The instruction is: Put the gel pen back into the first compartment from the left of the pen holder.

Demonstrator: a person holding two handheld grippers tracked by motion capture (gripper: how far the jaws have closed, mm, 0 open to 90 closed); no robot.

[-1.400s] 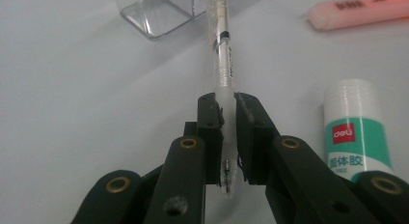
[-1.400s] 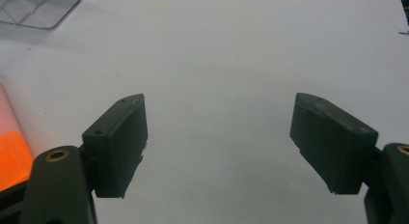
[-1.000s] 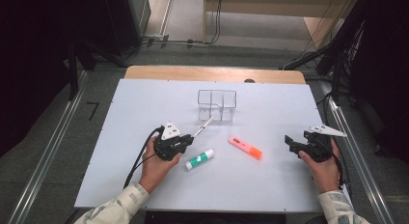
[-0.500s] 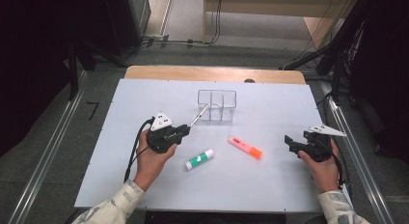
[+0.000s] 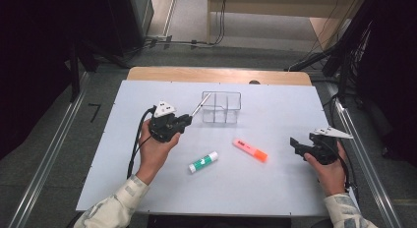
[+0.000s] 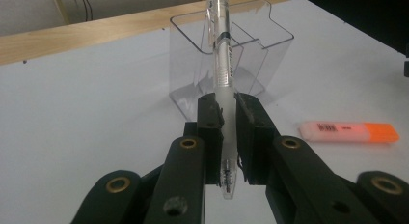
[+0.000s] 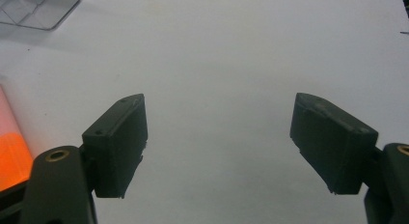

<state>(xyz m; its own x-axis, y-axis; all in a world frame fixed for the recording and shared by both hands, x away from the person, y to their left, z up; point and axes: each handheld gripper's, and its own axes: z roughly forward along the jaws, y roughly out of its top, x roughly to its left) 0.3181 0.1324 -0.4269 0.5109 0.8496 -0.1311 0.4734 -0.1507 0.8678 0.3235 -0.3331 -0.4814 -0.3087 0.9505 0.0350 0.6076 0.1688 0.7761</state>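
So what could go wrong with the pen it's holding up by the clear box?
The left gripper pinches the pen low on its barrel, near one end, so the long free end could swing or slip. The pen's far tip sits near the rim of the clear organizer; a bump might nudge or tip that light box. The glue stick and orange highlighter lie loose, so a passing hand might roll them.

No print can be read; markings on the pen point(image 6: 223, 64) and highlighter point(image 6: 348, 132) are blurred.
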